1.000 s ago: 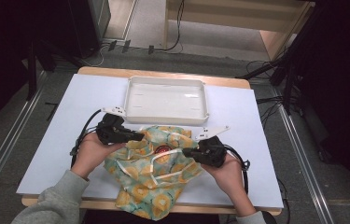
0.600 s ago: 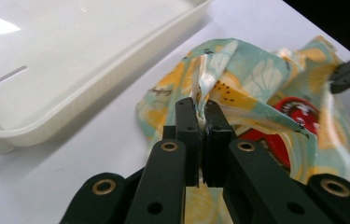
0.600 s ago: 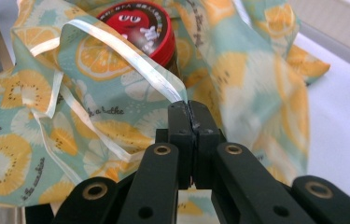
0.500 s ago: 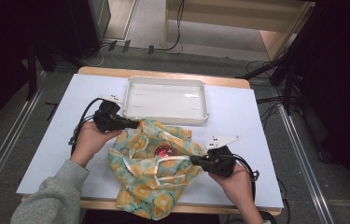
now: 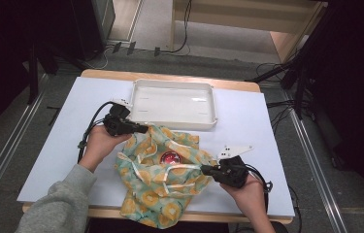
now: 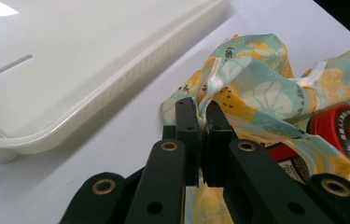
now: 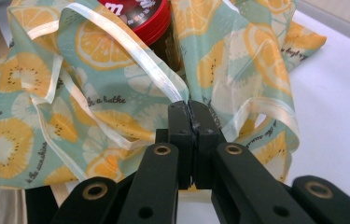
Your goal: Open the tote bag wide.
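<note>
A teal cloth bag [image 5: 160, 189] printed with orange citrus slices lies crumpled on the white table, hanging over its near edge. Its mouth is pulled wide around a jar with a red lid [image 5: 171, 157]. My left gripper [image 5: 145, 129] is shut on the bag's far-left edge, just in front of the tray; in the left gripper view the left gripper [image 6: 201, 112] pinches the cloth [image 6: 252, 88], with the red lid [image 6: 347, 135] to its right. My right gripper [image 5: 204, 169] is shut on the bag's right rim; in the right gripper view the right gripper [image 7: 190, 109] clamps the cloth [image 7: 116, 116] at its white ribbon hem, below the red lid [image 7: 140, 14].
An empty white tray [image 5: 174, 123] stands at the back middle of the table [image 5: 53, 145], right behind the bag; its rim [image 6: 70, 116] runs close past the left gripper. Bare tabletop lies left and right of the bag. Cables trail from both grippers.
The left gripper has drawn its cloth edge back toward the tray's corner, and the right gripper has pulled its edge toward the near right. The bag's mouth is stretched wider and the red lid shows more.
</note>
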A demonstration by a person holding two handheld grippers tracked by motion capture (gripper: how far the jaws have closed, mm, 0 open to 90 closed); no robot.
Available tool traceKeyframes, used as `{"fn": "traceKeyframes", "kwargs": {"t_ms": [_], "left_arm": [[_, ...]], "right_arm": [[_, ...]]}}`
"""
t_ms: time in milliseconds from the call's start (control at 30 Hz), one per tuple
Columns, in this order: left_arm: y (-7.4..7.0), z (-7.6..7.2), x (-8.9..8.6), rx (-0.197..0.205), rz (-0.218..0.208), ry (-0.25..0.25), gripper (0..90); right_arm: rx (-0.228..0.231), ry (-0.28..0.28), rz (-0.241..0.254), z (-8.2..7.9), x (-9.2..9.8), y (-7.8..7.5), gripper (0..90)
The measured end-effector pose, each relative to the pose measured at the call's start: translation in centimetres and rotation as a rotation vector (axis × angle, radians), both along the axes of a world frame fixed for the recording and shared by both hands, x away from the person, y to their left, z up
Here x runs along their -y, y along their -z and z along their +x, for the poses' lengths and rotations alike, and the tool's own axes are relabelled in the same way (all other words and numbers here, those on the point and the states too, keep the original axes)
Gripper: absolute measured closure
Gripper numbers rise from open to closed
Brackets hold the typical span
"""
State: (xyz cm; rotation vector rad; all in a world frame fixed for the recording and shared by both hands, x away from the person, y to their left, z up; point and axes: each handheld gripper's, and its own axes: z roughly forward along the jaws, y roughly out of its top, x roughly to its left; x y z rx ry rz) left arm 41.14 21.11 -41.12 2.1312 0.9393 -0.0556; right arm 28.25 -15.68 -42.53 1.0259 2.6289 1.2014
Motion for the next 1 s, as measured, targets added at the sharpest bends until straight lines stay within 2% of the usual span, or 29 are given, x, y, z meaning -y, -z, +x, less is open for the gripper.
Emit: {"fn": "traceKeyframes", "kwargs": {"t_ms": [100, 133, 200, 333, 533, 667, 733, 867, 933, 1000], "left_arm": [[0.2, 0.1, 0.3, -0.007, 0.010, 0.009, 87.7], [0.3, 0.1, 0.4, -0.008, 0.012, 0.007, 86.9], [0.3, 0.2, 0.4, -0.022, 0.004, 0.011, 84.5], [-0.3, -0.1, 0.3, -0.011, 0.001, 0.012, 74.3], [-1.7, -0.8, -0.3, 0.013, 0.010, -0.002, 55.3], [-2.8, -1.4, -0.6, 0.029, 0.002, -0.007, 51.1], [-3.4, -1.8, -0.8, 0.041, 0.002, -0.011, 50.4], [-4.4, -2.9, -0.9, 0.049, -0.006, 0.000, 53.8], [-4.8, -3.5, -0.8, 0.046, 0.001, 0.018, 59.6], [-5.0, -4.1, -0.6, 0.061, -0.006, 0.023, 68.1]], "right_arm": [[-0.026, -0.021, 0.001, -0.2, 0.1, 0.3, 90.0], [-0.022, -0.023, -0.005, -0.3, 0.0, 0.4, 90.0], [-0.032, -0.024, -0.005, -0.4, -0.2, 0.5, 89.4], [-0.023, -0.018, 0.005, -0.2, -0.1, 0.3, 84.5], [0.005, -0.016, 0.038, -0.2, -0.2, -1.0, 70.0], [0.031, -0.021, 0.058, -0.2, -0.5, -2.1, 67.3], [0.037, -0.025, 0.063, -0.1, -0.6, -2.7, 67.6], [0.040, -0.013, 0.066, 0.6, -0.9, -3.5, 75.2], [0.041, -0.006, 0.067, 1.1, -1.1, -3.9, 77.8], [0.051, -0.005, 0.069, 1.7, -1.3, -4.3, 81.9]]}}
